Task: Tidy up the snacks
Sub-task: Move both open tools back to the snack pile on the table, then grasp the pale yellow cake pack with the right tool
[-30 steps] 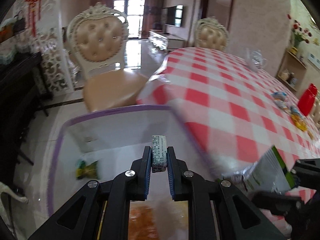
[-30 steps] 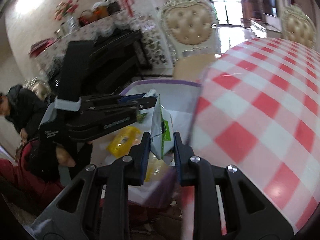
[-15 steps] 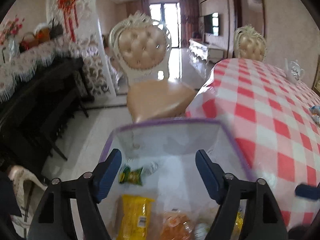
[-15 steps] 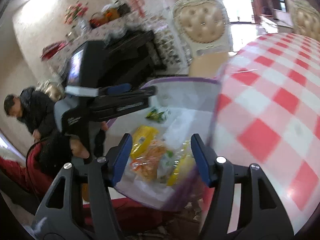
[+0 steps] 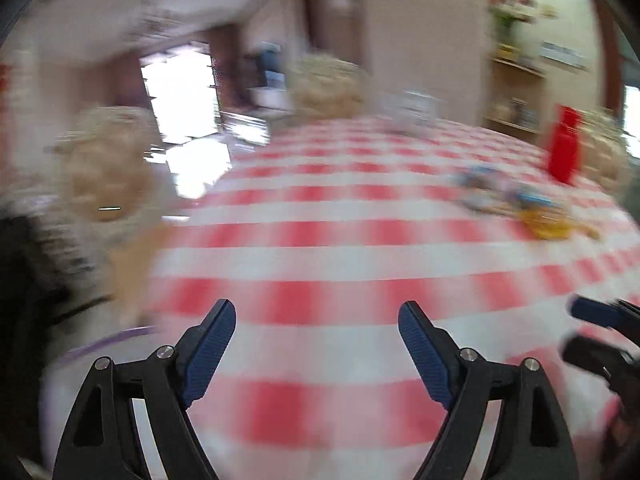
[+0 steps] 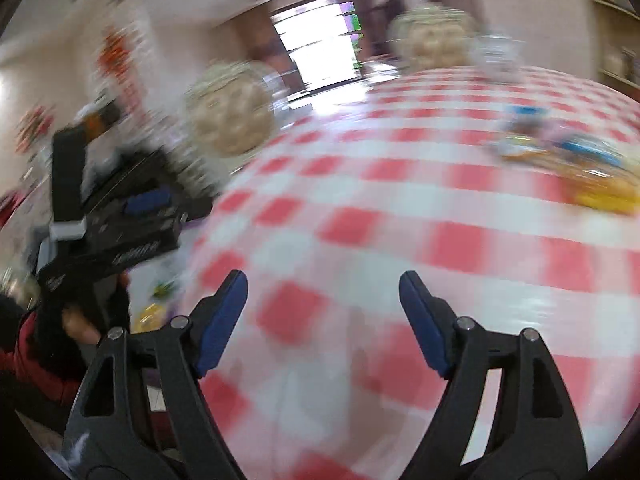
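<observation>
Both frames motion-blurred. Left tongs (image 5: pixel 316 334) are spread wide, nothing between them; right tongs (image 6: pixel 323 300) likewise apart and empty. Both point over the red-and-white checked tabletop (image 5: pixel 328 240). The remaining pile of small crinkly snack packets, yellow, blue and mixed colours (image 5: pixel 520 208), lies on the tabletop's far right side, just in front of a red upright container (image 5: pixel 565 146); well apart from both tongs. A clear purple-rimmed plastic bin (image 5: pixel 108 338) sits off the tabletop's left edge, with a few packets visible inside (image 6: pixel 154 312). Judgement: packets are light, soft, slippery film; crushable contents. Pinch a sealed end or edge, gently.
</observation>
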The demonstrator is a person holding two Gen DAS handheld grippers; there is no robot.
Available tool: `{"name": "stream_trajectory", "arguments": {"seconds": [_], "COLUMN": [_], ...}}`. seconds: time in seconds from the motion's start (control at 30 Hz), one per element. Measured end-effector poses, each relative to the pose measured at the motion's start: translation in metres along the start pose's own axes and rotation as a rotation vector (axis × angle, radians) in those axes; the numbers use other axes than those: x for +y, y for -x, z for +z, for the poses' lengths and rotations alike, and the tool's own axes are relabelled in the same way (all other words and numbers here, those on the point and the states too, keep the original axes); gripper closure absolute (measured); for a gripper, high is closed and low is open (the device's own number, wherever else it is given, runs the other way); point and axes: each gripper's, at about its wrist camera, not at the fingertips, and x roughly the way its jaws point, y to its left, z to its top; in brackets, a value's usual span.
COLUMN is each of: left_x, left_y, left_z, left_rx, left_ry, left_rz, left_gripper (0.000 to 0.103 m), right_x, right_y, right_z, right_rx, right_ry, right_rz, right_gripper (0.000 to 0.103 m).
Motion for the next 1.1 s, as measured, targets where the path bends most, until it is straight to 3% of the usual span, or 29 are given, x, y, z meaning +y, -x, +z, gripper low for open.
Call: {"name": "stream_trajectory", "arguments": {"seconds": [0.13,0.27,0.43,0.6,0.7,0.8,0.9,0.97,1.0,1.1], "left_x": [-0.078,-0.141,-0.189,-0.192,-0.19,-0.194,-0.207,-0.218,-0.223,-0.239], "left_y": [-0.042,-0.073,-0.1,-0.097,-0.096,-0.1,-0.111,-0.124,-0.133,-0.153], "left_z": [0.017,0.029,0.04,0.036,0.04,0.05,0.065,0.073,0.078,0.089], "left_rx": [0.088,0.125,0.098,0.036,0.027,0.029,0.019,0.036,0.056,0.073], "left_ry": [-0.047,-0.064,-0.051,-0.092,-0.085,-0.129,-0.215,-0.252,-0.263,-0.317], "left_rz": [-0.236,-0.388,-0.491,-0.559,-0.594,-0.637,-0.626,-0.64,-0.648,-0.623], "left_gripper": [0.019,0.019,0.019,0.018,0.018,0.018,0.018,0.018,0.018,0.018], "right_x": [-0.08,-0.149,-0.226,-0.298,-0.322,-0.332,-0.331,-0.318,-0.308,-0.289], "right_y": [0.04,0.078,0.092,0.068,0.051,0.025,0.004,0.003,0.01,0.02], "right_z": [0.002,0.001,0.026,0.054,0.067,0.082,0.08,0.075,0.071,0.059], "right_rx": [-0.063,-0.112,-0.126,-0.037,0.004,0.094,0.193,0.211,0.211,0.223], "right_ry": [-0.151,-0.261,-0.272,-0.235,-0.218,-0.139,-0.07,0.017,0.034,0.042], "right_rz": [-0.169,-0.307,-0.483,-0.507,-0.468,-0.465,-0.461,-0.511,-0.503,-0.592], "right_gripper": [0.023,0.02,0.015,0.014,0.014,0.014,0.015,0.032,0.065,0.064]}}
